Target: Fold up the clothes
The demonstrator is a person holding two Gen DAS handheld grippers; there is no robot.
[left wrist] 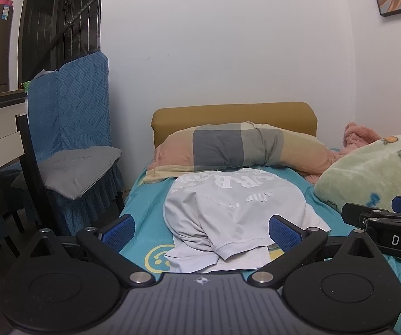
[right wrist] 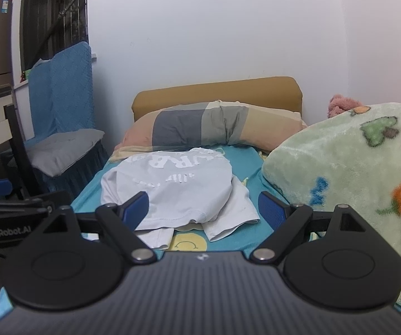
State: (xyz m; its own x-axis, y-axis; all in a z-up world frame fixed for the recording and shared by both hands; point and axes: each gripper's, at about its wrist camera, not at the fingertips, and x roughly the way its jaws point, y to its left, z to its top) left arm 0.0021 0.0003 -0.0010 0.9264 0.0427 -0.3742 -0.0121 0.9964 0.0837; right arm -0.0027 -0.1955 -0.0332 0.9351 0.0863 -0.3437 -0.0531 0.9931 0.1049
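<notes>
Bedroom; bed [left wrist: 139,195] with teal sheet. Landmark: checked pillow [left wrist: 236,148] at headboard. White T-shirt [left wrist: 228,212], partly folded, lies just before pillow, mid-sheet for working room. Left gripper [left wrist: 200,233] and right gripper [right wrist: 203,209]: jaws wide, empty, hovering nearside of shirt, apparently ready to take its hem.

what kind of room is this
Most likely a small bedroom: a bed with a turquoise sheet and mustard padded headboard, a patchwork pillow, and a pale green fleece blanket beside a white printed t-shirt.
</notes>
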